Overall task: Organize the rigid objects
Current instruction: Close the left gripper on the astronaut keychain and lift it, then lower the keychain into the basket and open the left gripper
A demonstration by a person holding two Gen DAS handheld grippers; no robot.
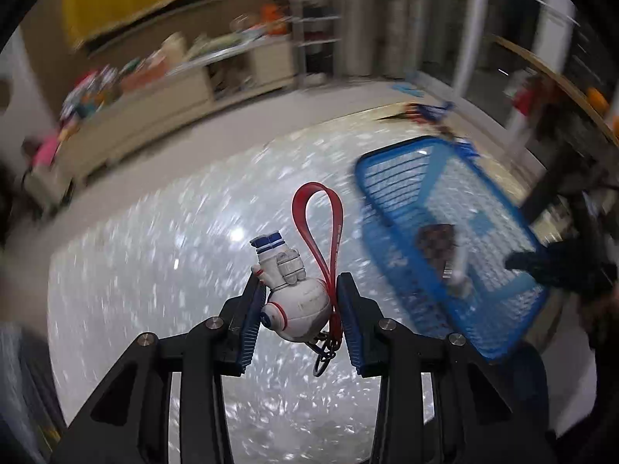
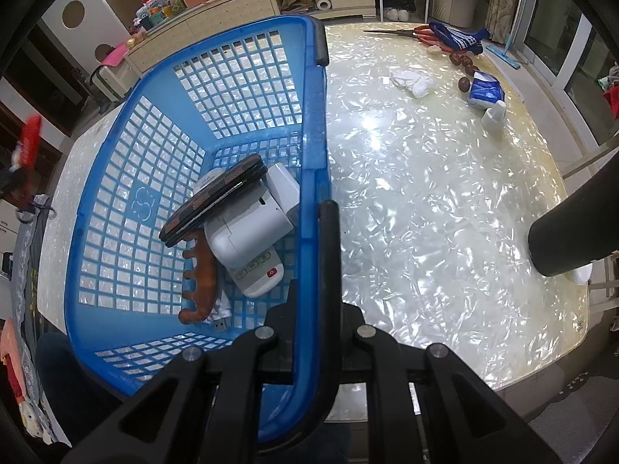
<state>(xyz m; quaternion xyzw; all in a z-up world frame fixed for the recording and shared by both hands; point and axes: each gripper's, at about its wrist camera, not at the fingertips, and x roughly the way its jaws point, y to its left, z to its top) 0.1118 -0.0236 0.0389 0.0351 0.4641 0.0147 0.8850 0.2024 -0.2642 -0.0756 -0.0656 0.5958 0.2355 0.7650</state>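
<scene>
On the left, the left hand-held gripper (image 1: 300, 311) has its two blue-padded fingers (image 1: 253, 321) pressed on the round body of a white astronaut keychain (image 1: 296, 301), whose red strap (image 1: 317, 228) loops up ahead and whose small chain hangs below. It sits clear above the pearly desk (image 1: 154, 270), with the blue basket (image 1: 387, 178) off to its right, so this piece looks to be on its way in but is not there yet (the view is smeared, so the gap to the basket is hard to judge).

In the basket (image 2: 309, 123), as the right wrist view shows, a patterned wallet (image 2: 214, 201) leans on a white device (image 2: 251, 228), beside a brown wooden comb-shaped tool (image 2: 199, 282); that much of the sorting looks done.

Further right, the right hand-held gripper (image 2: 313, 348) is clamped nearly closed on the basket's near rim, steadying it.

Out on the far right of the desk lie scissors (image 2: 398, 33), a blue striped sock (image 2: 458, 38), a crumpled white tissue (image 2: 412, 81), a tissue pack (image 2: 485, 91) and a small white bottle (image 2: 493, 114). Some of these may be left to gather.
</scene>
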